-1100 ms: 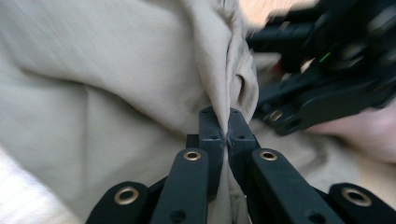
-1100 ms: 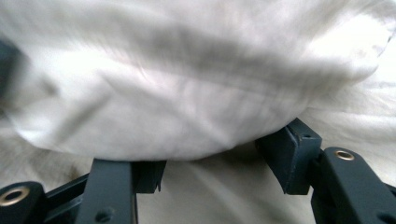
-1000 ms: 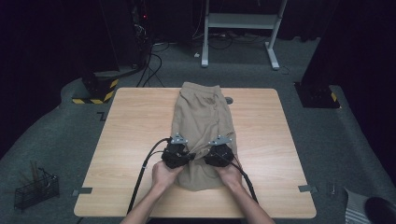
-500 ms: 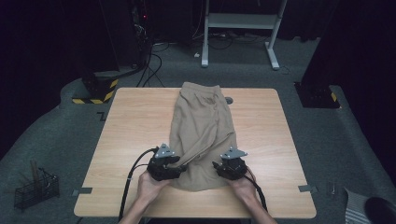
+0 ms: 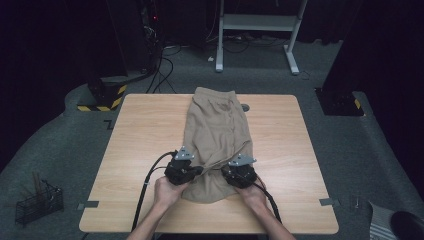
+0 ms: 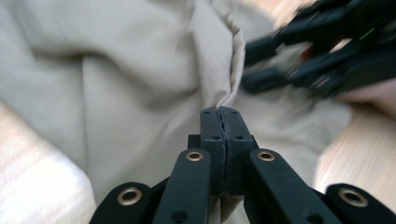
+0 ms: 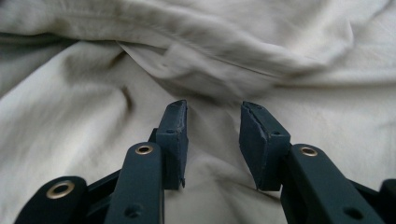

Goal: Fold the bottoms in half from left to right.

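The beige cotton shorts (image 5: 216, 135), long axis up-frame, are pinched by the closed left gripper (image 6: 219, 116) at lower centre of the high view, while a fold lies just ahead of the right gripper (image 7: 212, 126), whose jaws have been closing and stand apart.

We see plain beige shorts (image 5: 216, 132) on a light wood-grain table (image 5: 140, 140). Both grippers are black, left (image 5: 196, 170) and right (image 5: 226, 173). Yellow-black stripes mark a floor base (image 5: 102, 95); the carpet (image 5: 60, 150) is grey.

No text, label or number can be read anywhere (all too blurred)
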`<state>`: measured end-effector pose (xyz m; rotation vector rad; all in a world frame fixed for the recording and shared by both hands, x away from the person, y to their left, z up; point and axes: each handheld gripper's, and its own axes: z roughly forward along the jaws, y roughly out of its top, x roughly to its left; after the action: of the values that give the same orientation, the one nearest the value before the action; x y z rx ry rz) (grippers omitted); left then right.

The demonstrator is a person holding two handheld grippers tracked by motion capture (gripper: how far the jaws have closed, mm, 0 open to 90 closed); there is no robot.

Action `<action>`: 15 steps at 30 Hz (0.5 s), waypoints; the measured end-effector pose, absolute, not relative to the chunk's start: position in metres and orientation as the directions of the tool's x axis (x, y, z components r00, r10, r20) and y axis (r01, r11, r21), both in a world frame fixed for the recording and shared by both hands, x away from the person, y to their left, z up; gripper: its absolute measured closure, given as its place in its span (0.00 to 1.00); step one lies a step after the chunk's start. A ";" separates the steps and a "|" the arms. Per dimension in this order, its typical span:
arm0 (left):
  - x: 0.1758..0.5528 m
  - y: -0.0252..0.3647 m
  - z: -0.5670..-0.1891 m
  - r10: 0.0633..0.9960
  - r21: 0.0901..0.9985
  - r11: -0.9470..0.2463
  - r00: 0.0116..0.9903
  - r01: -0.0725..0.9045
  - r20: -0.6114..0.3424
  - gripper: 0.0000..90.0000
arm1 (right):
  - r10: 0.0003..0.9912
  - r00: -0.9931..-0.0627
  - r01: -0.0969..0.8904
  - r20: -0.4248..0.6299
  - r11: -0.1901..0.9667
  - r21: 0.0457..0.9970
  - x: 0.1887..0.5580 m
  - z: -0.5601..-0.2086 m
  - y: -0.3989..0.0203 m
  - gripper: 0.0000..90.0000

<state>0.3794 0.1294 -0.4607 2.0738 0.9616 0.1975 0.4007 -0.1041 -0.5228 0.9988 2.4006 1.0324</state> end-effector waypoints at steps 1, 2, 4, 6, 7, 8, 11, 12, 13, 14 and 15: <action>0.380 0.126 -0.457 0.687 0.743 -0.363 0.700 0.562 -0.193 0.99 | 0.720 -0.693 0.467 -0.036 0.488 0.738 0.404 -0.523 -0.102 0.68; 0.381 0.123 -0.455 0.681 0.747 -0.362 0.706 0.557 -0.196 0.99 | 0.721 -0.692 0.469 -0.033 0.484 0.738 0.406 -0.523 -0.100 0.68; 0.384 0.114 -0.456 0.674 0.730 -0.380 0.711 0.569 -0.203 0.99 | 0.725 -0.688 0.470 -0.033 0.480 0.741 0.411 -0.524 -0.097 0.66; 0.388 0.110 -0.464 0.678 0.710 -0.385 0.703 0.590 -0.216 0.99 | 0.733 -0.680 0.477 -0.030 0.473 0.740 0.414 -0.524 -0.096 0.65; 0.389 0.111 -0.467 0.679 0.706 -0.373 0.696 0.602 -0.235 0.98 | 0.736 -0.677 0.484 -0.027 0.471 0.738 0.413 -0.523 -0.096 0.64; 0.389 0.113 -0.470 0.678 0.703 -0.367 0.693 0.609 -0.247 0.98 | 0.737 -0.675 0.484 -0.030 0.474 0.735 0.412 -0.523 -0.098 0.63; 0.387 0.119 -0.473 0.682 0.709 -0.340 0.681 0.618 -0.266 0.89 | 0.743 -0.669 0.498 -0.019 0.467 0.731 0.406 -0.522 -0.105 0.60; 0.385 0.121 -0.472 0.683 0.716 -0.332 0.680 0.614 -0.266 0.84 | 0.741 -0.671 0.499 -0.019 0.470 0.728 0.403 -0.522 -0.108 0.59; 0.383 0.124 -0.472 0.684 0.724 -0.327 0.681 0.607 -0.262 0.80 | 0.742 -0.671 0.500 -0.018 0.471 0.727 0.400 -0.521 -0.111 0.59; 0.382 0.127 -0.471 0.689 0.728 -0.318 0.675 0.607 -0.263 0.75 | 0.742 -0.670 0.496 -0.022 0.470 0.730 0.397 -0.519 -0.113 0.59; 0.381 0.129 -0.471 0.698 0.734 -0.312 0.669 0.604 -0.255 0.70 | 0.743 -0.669 0.492 -0.022 0.465 0.736 0.393 -0.517 -0.116 0.59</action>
<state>0.3810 0.1294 -0.4708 2.0191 1.0065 0.1373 0.3935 -0.1158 -0.5174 1.0444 2.3783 1.0307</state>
